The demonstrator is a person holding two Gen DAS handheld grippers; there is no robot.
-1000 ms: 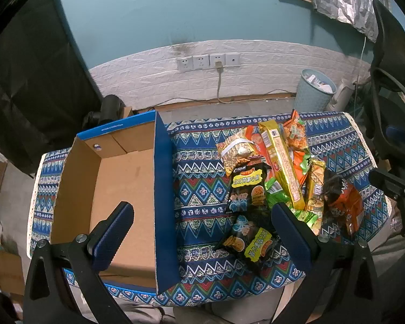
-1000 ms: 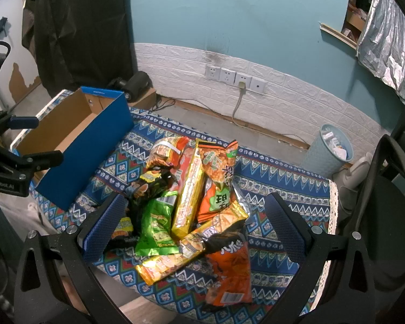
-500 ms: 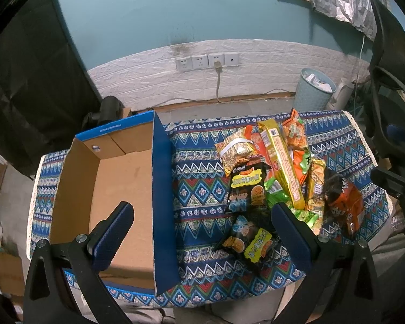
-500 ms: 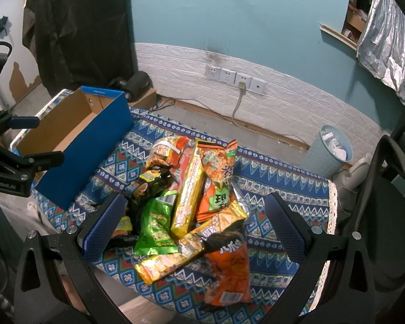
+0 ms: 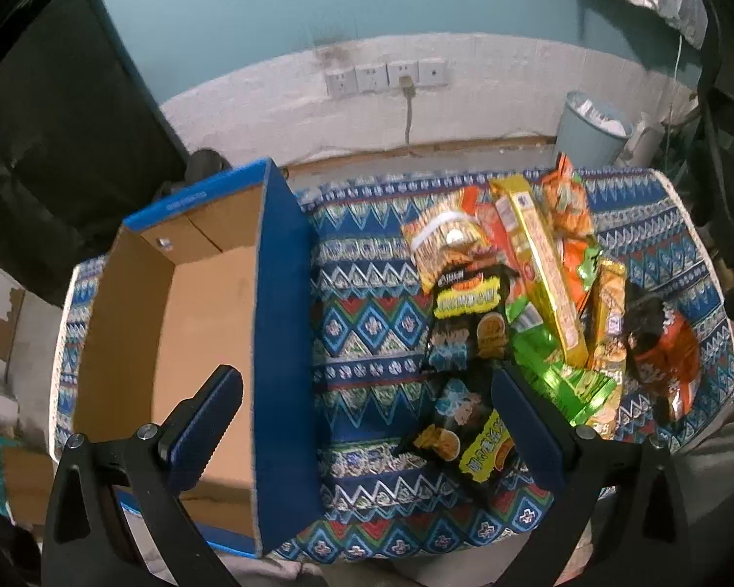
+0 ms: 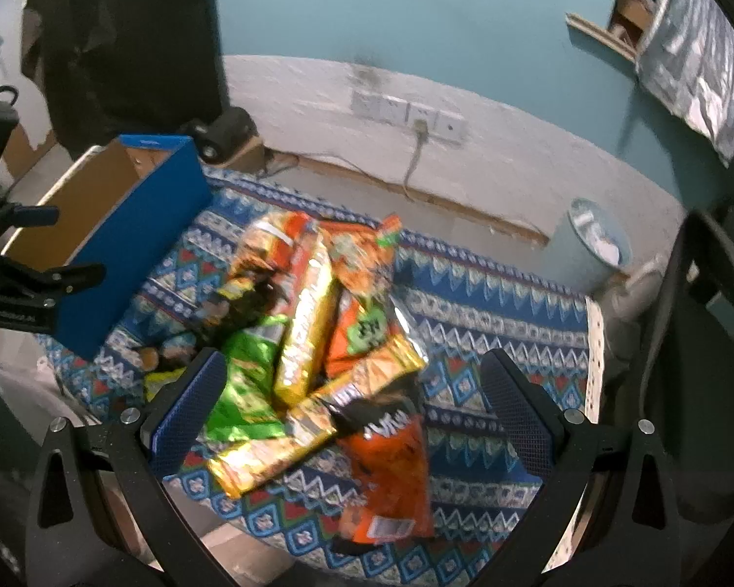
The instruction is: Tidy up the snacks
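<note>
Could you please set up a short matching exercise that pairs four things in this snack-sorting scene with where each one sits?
Things:
1. cardboard box
2. long yellow packet
3. orange bag
4. waste bin

Places:
A. on the floor beyond the table, near the wall
B. at the near edge of the patterned cloth, on the pile's right
C. at the left end of the table, nothing inside
D. lying across the middle of the snack pile

Pairs: 1-C, 2-D, 3-B, 4-A
</note>
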